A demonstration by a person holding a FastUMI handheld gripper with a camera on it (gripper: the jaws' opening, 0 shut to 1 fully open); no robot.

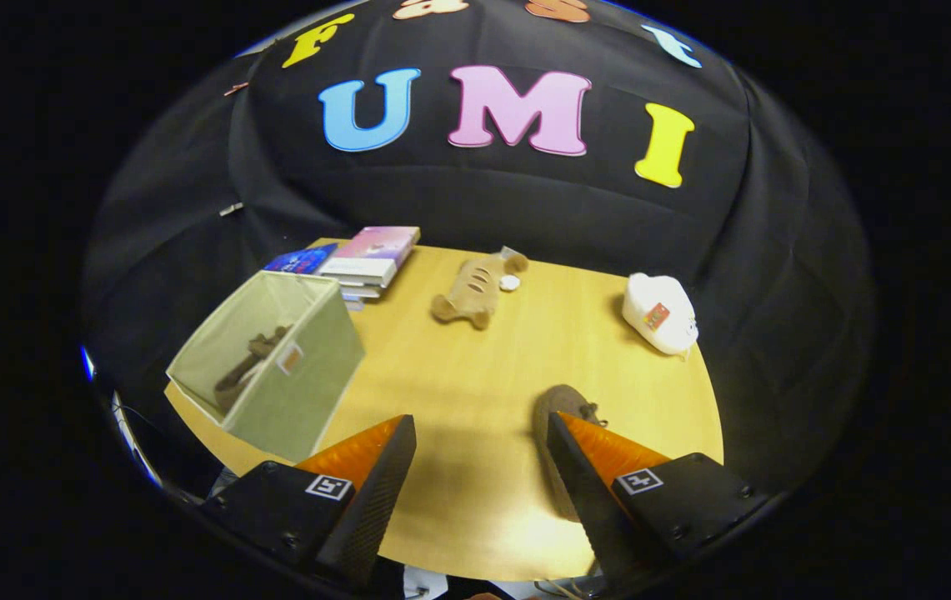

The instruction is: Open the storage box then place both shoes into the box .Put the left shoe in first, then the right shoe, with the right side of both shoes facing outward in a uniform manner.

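Gripper (482, 442) fingers spread wide, grasping nothing; brown shoe (563, 408) on wooden table (475, 375) lower right of frame, partly behind right finger; open storage box (275, 358) at left held other shoe (250, 362).

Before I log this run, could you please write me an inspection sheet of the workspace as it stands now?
Surface: wooden table, bare in the middle.
Job's things: open storage box, one shoe inside; second shoe on the table by the right finger.
Clutter: stack of books behind the box; plush toy; white object at the far edge.
Grippers: gripper open above the table, holding nothing.
Cables: thin cable beside the box's outer side.
Surroundings: black cloth wall.
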